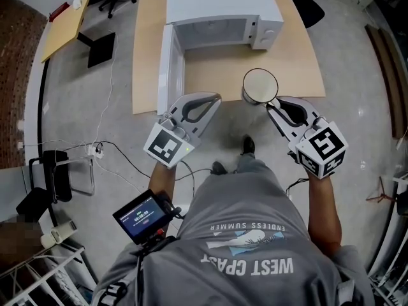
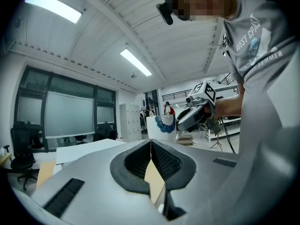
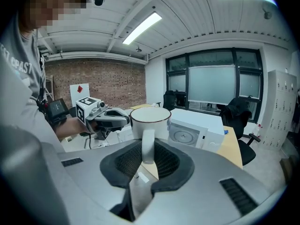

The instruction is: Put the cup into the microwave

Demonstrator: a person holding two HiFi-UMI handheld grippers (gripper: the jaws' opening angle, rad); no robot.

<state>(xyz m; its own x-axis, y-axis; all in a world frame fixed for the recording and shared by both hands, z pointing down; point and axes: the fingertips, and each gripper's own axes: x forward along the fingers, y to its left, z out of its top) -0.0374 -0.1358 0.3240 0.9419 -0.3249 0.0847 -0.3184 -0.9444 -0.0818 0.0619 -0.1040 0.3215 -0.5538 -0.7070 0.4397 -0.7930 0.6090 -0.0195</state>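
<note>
White with a dark rim, the cup [image 1: 260, 85] is held by its handle [image 3: 148, 144] in the right gripper [image 1: 273, 105], whose jaws are clamped on the handle from both sides, with the mouth of the cup facing up. It is over the near edge of the wooden table [image 1: 293, 62], in front of the microwave [image 1: 217, 8] and off to the right of its cavity; no view shows whether its base touches the tabletop. The microwave is white, and its door [image 1: 167, 69] is swung wide open to the left, with the cavity facing the person. The left gripper [image 1: 213, 97] is just beside the lower end of that door, at the table's near edge, its jaws pressed together with nothing between them. In the left gripper view, a blue pattern shows on the cup's side.
</note>
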